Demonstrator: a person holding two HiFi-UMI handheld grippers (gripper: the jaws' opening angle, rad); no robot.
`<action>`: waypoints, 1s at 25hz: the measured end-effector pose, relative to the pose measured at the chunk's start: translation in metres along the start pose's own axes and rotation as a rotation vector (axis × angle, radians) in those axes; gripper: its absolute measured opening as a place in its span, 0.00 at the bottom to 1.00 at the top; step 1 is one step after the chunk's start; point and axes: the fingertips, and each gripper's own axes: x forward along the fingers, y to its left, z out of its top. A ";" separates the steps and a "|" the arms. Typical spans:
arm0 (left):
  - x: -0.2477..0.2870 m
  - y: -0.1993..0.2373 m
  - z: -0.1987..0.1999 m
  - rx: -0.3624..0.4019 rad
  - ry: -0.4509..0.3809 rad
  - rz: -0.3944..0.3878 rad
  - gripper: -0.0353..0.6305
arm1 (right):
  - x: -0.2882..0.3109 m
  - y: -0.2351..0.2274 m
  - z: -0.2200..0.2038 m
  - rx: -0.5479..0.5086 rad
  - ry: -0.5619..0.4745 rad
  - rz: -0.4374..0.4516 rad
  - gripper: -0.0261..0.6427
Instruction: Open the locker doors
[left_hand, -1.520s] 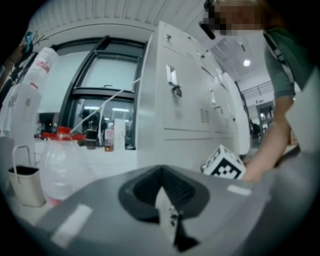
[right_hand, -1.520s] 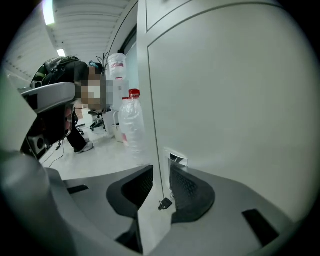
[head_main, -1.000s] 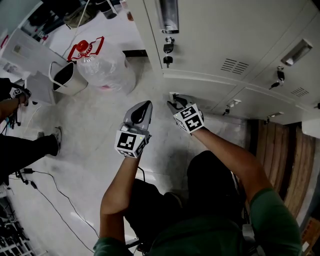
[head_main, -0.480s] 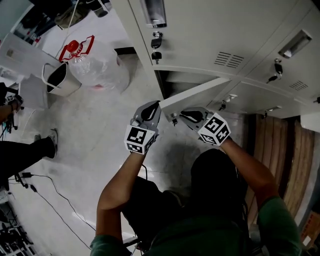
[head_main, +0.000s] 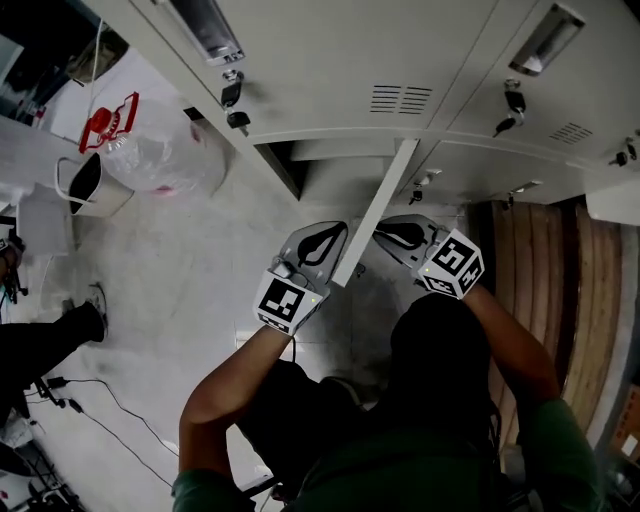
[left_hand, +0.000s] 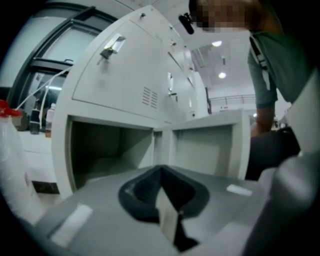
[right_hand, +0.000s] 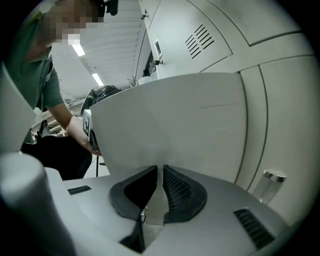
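Note:
The grey lockers (head_main: 330, 70) fill the top of the head view. A lower locker door (head_main: 385, 205) stands swung out, edge-on to me, and its open compartment (head_main: 290, 160) shows dark behind it. My right gripper (head_main: 382, 236) is on the door's right side. In the right gripper view its jaws are closing, and the pads (right_hand: 175, 187) clamp the door's (right_hand: 175, 125) thin edge. My left gripper (head_main: 335, 232) sits close against the door's left face near its free end. Its jaws (left_hand: 161, 172) meet at the tip, facing the empty compartment (left_hand: 107, 155).
Keys hang in the locks of the upper doors (head_main: 232, 95), (head_main: 512, 105). A clear plastic bottle with a red handle (head_main: 150, 150) and a white bin (head_main: 85, 185) stand on the floor at left. Cables (head_main: 110, 400) trail there. A wooden panel (head_main: 545, 260) is at right.
The lower door has swung from shut to wide open. My right gripper came out and rightward with it, jaws closing on its edge. My left gripper drew up beside the door.

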 end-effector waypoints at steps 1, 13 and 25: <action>0.005 -0.006 0.005 -0.003 -0.014 -0.014 0.05 | -0.008 -0.004 0.001 0.002 -0.006 -0.015 0.09; 0.035 -0.032 0.041 -0.002 -0.113 -0.058 0.05 | -0.076 -0.036 0.031 0.012 -0.054 -0.188 0.09; -0.012 0.023 0.147 0.167 -0.053 0.142 0.05 | -0.164 -0.057 0.140 0.057 -0.069 -0.538 0.09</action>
